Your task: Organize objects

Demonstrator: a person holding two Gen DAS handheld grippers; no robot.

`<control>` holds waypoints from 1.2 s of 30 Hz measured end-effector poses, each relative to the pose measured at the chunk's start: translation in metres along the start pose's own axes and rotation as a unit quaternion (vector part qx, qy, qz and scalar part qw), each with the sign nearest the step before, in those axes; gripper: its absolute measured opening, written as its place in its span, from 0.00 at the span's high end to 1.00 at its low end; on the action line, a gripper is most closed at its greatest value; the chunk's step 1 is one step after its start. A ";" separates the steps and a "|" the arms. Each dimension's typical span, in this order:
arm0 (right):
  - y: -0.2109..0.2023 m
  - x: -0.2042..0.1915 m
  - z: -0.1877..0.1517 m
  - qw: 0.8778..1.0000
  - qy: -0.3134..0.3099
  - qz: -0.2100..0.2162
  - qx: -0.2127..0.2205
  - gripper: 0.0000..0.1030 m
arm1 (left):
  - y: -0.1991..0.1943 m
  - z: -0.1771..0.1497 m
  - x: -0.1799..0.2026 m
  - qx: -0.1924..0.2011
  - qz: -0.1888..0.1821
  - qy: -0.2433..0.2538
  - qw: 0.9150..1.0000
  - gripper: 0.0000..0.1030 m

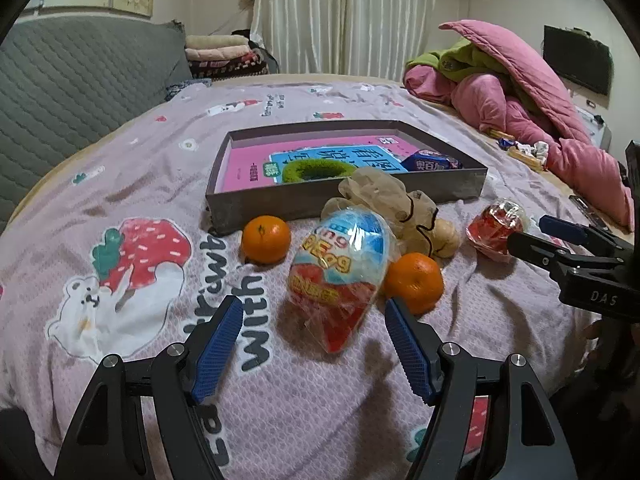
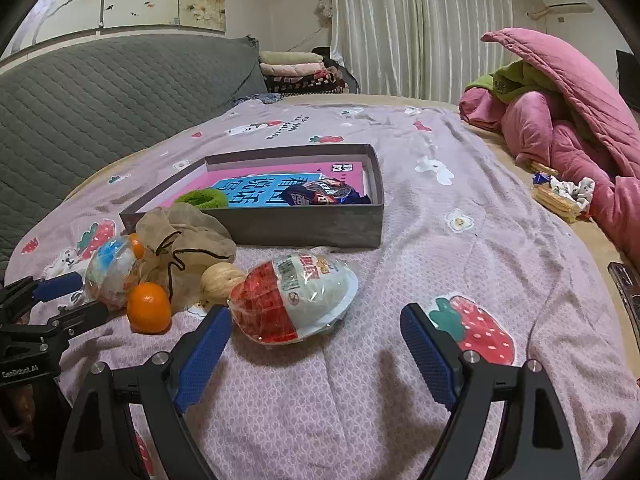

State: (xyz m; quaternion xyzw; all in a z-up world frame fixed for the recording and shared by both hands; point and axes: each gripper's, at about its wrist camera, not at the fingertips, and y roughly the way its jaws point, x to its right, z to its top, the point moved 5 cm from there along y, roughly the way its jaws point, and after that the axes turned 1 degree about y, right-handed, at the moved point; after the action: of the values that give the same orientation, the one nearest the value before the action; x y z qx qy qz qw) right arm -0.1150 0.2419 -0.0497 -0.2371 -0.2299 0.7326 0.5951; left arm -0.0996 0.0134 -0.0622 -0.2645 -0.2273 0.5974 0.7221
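Note:
A shallow grey box (image 1: 352,200) (image 2: 304,224) on the bed holds a pink-blue book (image 1: 256,164), a green fuzzy ring (image 1: 316,170) and a blue snack packet (image 1: 434,160). In front lie two oranges (image 1: 266,239) (image 1: 414,282), a blue-red wrapped toy egg (image 1: 340,272), a beige mesh pouch (image 1: 384,196), a walnut (image 2: 222,280) and a red-white wrapped egg (image 2: 292,300). My left gripper (image 1: 314,344) is open just short of the blue-red egg. My right gripper (image 2: 316,344) is open just short of the red-white egg.
The bed has a lilac strawberry blanket (image 2: 460,248). A pink quilt (image 1: 532,96) is piled at the right, with biscuits and small items (image 2: 560,196) beside it. A grey headboard (image 1: 72,80) stands at the left. A phone (image 2: 626,284) lies at the right edge.

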 end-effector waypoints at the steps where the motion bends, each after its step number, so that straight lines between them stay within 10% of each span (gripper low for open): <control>1: 0.001 0.000 0.000 1.000 0.001 0.000 0.000 0.17 | 0.001 0.001 0.000 0.000 0.000 -0.001 1.000 0.27; 28: 0.036 0.007 0.009 0.996 0.057 0.066 -0.030 0.17 | 0.025 0.014 0.001 -0.003 -0.007 -0.016 1.000 0.27; 36: 0.039 -0.004 0.011 0.997 0.025 0.063 -0.028 0.31 | 0.030 0.017 0.004 -0.002 -0.011 -0.015 1.000 0.27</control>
State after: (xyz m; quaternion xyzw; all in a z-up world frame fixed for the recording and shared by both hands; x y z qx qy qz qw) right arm -0.1507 0.2305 -0.0645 -0.2859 -0.2206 0.7557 0.5463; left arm -0.1318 0.0238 -0.0692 -0.2543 -0.2422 0.5931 0.7245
